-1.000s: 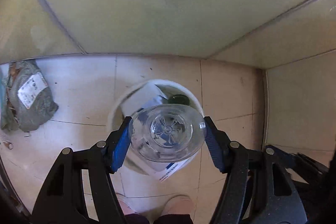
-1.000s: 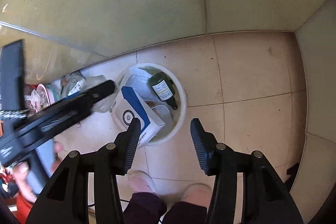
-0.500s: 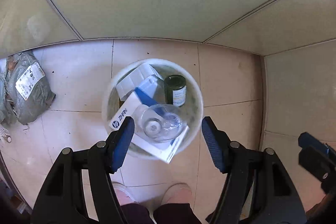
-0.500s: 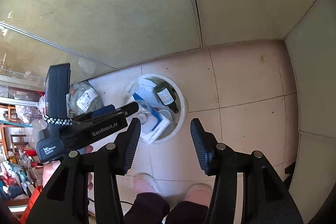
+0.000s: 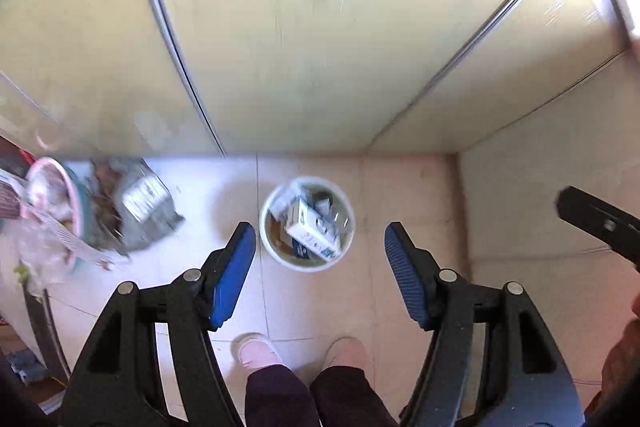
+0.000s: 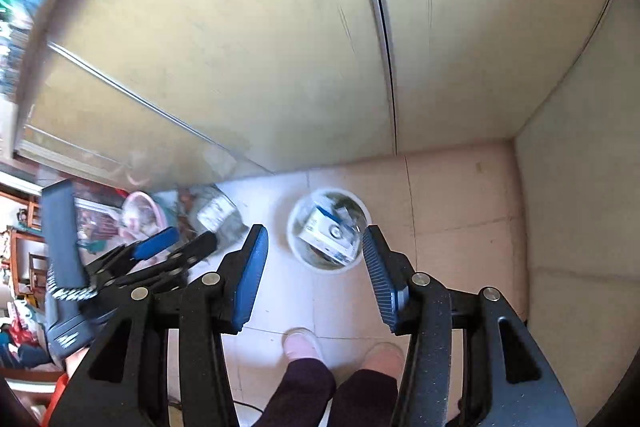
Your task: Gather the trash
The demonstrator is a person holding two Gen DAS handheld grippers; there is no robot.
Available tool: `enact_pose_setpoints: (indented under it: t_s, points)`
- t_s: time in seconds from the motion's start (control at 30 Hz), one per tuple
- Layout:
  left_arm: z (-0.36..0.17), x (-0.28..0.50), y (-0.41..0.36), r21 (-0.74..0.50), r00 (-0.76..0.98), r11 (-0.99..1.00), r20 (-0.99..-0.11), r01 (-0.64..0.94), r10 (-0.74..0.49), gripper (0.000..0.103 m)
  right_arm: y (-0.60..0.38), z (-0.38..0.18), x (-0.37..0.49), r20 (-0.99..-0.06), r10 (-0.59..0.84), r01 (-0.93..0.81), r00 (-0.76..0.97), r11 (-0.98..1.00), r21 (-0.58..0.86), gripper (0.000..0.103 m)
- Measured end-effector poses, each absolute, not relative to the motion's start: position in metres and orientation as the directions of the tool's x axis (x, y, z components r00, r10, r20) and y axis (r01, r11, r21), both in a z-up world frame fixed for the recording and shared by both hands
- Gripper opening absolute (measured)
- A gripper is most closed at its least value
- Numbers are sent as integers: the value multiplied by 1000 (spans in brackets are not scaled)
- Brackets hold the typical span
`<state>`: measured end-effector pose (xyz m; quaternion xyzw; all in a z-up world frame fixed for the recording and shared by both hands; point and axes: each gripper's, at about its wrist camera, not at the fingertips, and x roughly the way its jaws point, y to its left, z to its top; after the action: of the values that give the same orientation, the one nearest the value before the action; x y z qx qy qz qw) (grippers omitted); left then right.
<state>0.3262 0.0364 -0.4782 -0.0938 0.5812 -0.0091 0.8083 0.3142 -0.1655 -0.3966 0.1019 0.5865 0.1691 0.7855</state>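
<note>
White bin [image 5: 307, 229] stands on tiled floor [image 5: 404, 195], far below my left gripper [image 5: 320, 259], framed between its spread fingers, nothing gripped. In right wrist view bin [image 6: 329, 231] sits just ahead of my right gripper [image 6: 316, 263], jaws apart, empty. Bin holds white-and-blue box [image 5: 314, 231] lying tilted on top; other contents blurred. I note grey bag [image 5: 146, 211] on floor left of bin, person's shoes [image 5: 258, 351] below.
</note>
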Motion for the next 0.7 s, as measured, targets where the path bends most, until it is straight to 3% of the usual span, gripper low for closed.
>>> enact_pose_setpoints:
  t_s: [0.37,0.6,0.7]
  points:
    - [-167,243,24,-123,689,992,-722,-31,-68,66,-182,-136,243,-703,419,-319,575,906,279,46]
    - [-40,167,33,-119,828,993,-554,25,-87,67,-179,-39,174,-540,451,-372,710,892,256,46]
    - [-5,129,39,-116,860,991,-498,62,-112,73,-169,-7,141,-489,431,-371,758,902,220,46]
